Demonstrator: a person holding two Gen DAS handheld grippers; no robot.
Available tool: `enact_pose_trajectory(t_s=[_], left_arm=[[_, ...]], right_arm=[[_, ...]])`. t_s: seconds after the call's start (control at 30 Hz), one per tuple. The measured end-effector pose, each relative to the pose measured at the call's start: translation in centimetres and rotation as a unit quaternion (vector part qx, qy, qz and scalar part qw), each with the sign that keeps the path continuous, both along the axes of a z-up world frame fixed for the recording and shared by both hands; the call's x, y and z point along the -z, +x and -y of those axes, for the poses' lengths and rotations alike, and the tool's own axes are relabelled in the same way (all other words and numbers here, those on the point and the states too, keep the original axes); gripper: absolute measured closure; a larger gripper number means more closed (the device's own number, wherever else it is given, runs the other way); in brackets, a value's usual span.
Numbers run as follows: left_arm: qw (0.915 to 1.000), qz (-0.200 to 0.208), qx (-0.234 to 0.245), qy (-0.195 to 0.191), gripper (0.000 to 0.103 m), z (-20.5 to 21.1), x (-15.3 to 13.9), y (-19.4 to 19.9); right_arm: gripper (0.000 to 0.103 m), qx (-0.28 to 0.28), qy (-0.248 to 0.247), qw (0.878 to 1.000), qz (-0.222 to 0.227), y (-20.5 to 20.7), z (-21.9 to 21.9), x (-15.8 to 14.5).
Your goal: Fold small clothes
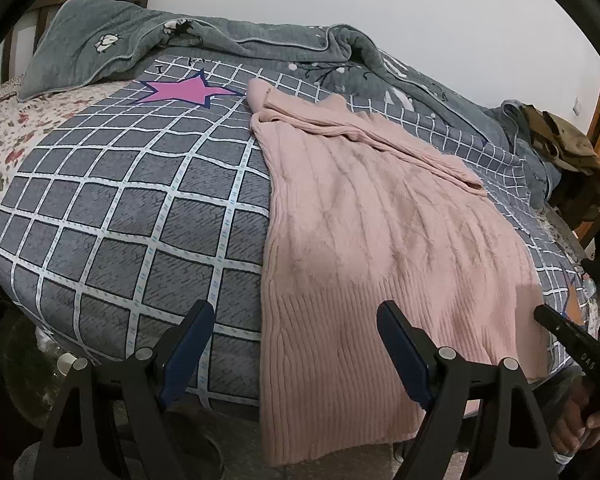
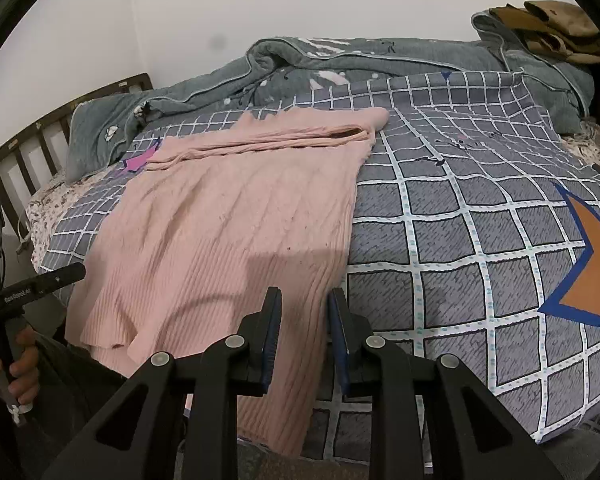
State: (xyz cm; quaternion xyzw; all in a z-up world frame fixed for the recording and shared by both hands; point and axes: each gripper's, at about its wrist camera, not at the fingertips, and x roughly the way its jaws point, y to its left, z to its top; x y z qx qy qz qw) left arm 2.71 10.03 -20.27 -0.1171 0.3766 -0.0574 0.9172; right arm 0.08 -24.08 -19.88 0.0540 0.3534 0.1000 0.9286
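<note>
A pink cable-knit sweater (image 1: 384, 240) lies flat on the grey checked bedcover (image 1: 132, 216), its ribbed hem hanging over the near bed edge and its sleeves folded across the top. It also shows in the right wrist view (image 2: 228, 216). My left gripper (image 1: 296, 316) is open wide, just above the hem's left part, touching nothing. My right gripper (image 2: 305, 304) is open with a narrow gap, hovering over the hem's right edge, holding nothing. The right gripper's body shows at the right of the left wrist view (image 1: 572, 340); the left gripper's body shows at the left of the right wrist view (image 2: 32, 284).
A rumpled grey-green quilt (image 1: 260, 44) lies along the wall side of the bed. A wooden headboard (image 2: 40, 148) stands at one end. Olive clothes (image 1: 560, 136) are piled at the other end. A floral sheet (image 1: 4, 140) shows beside the cover.
</note>
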Motion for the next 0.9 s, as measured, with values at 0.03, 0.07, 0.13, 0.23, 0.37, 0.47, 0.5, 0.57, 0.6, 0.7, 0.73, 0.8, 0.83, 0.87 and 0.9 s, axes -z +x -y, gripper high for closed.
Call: enact_pose_trajectory(t_s=[0.03,0.07,0.13,0.23,0.37,0.47,0.5,0.57,0.6,0.7,0.73,0.8,0.83,0.87,0.9], left_arm=[[1.0,0.0,0.0,-0.002,0.022,-0.04,-0.02,-0.01],[1.0,0.0,0.001,-0.004,0.022,-0.09,-0.02,0.0],[1.0,-0.002,0.001,-0.008,0.024,-0.2,0.01,0.02],[0.9999,-0.007,-0.002,-0.015,0.029,-0.29,0.13,0.1],[0.9998,-0.008,-0.006,-0.019,0.033,-0.47,0.21,0.1],[0.9997,-0.01,-0.008,-0.022,0.033,-0.57,0.27,0.15],[0.9996,-0.011,-0.008,-0.023,0.033,-0.62,0.3,0.17],[0.9996,-0.013,-0.008,-0.025,0.033,-0.74,0.36,0.2],[0.9995,-0.014,-0.008,-0.026,0.033,-0.75,0.39,0.24],[0.9993,-0.021,-0.008,-0.028,0.033,-0.79,0.56,0.4],[0.9992,-0.024,-0.007,-0.031,0.033,-0.84,0.62,0.47],[0.999,-0.027,-0.007,-0.036,0.033,-0.95,0.69,0.55],[0.9989,-0.027,-0.007,-0.038,0.033,-0.99,0.72,0.58],[0.9988,-0.028,-0.007,-0.04,0.033,-1.01,0.75,0.58],[0.9987,-0.029,-0.007,-0.041,0.033,-1.02,0.79,0.61]], right_arm=[[0.078,-0.003,-0.003,1.0,0.0,-0.06,-0.19,0.0],[0.078,-0.005,-0.009,1.0,0.002,-0.15,-0.38,0.01],[0.078,-0.007,-0.024,1.0,0.007,-0.35,-0.86,0.02],[0.078,-0.005,-0.033,0.999,0.01,-0.43,-1.04,0.07],[0.078,-0.003,-0.029,1.0,0.008,-0.48,-0.81,0.09],[0.078,-0.003,-0.032,0.999,0.01,-0.52,-0.79,0.02],[0.078,-0.003,-0.032,0.999,0.01,-0.53,-0.8,-0.03],[0.078,0.0,-0.034,0.999,0.012,-0.65,-0.88,-0.06],[0.078,0.001,-0.035,0.999,0.012,-0.67,-0.88,-0.09],[0.078,0.0,-0.033,0.999,0.009,-0.7,-0.88,-0.12],[0.078,0.0,-0.033,0.999,0.009,-0.7,-0.88,-0.12],[0.078,0.0,-0.032,0.999,0.006,-0.68,-0.82,-0.11],[0.078,-0.001,-0.031,1.0,0.005,-0.66,-0.8,-0.11],[0.078,-0.001,-0.03,1.0,0.003,-0.65,-0.76,-0.12],[0.078,-0.001,-0.028,1.0,0.003,-0.64,-0.71,-0.14]])
